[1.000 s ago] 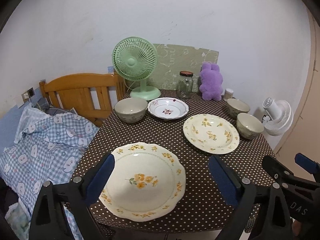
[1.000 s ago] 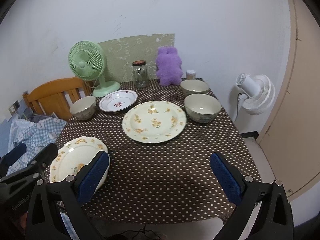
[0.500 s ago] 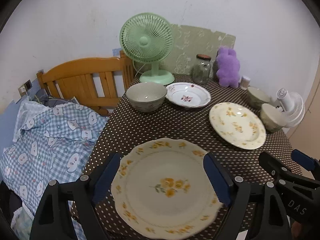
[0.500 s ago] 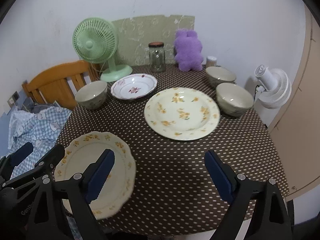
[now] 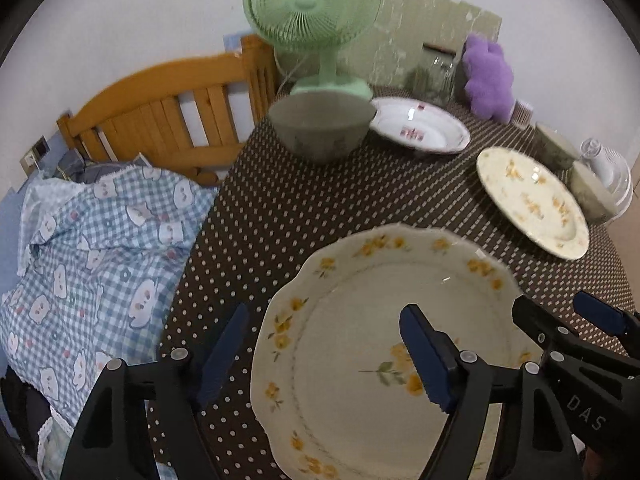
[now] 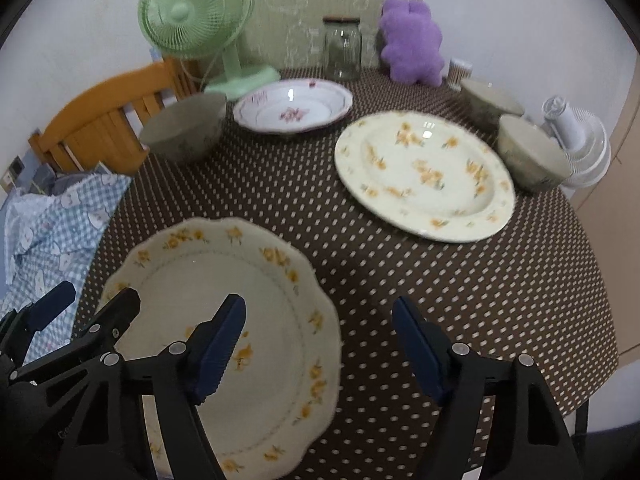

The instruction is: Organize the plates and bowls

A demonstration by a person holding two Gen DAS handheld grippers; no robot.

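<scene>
Both my tongs, left and right, closing empty, straddle opposite rims of scalloped plate, probably for a two-sided lift.

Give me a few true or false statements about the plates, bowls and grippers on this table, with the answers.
1. Three bowls are on the table. True.
2. The scalloped plate is stacked on the round plate. False: they lie apart.
3. The left gripper straddles the scalloped plate's left rim. True; it is closing, not yet gripping.
4. The right gripper holds a bowl. False: it holds nothing.
5. The pink-flowered plate sits nearest the camera. False: it is far back, by the fan.
</scene>
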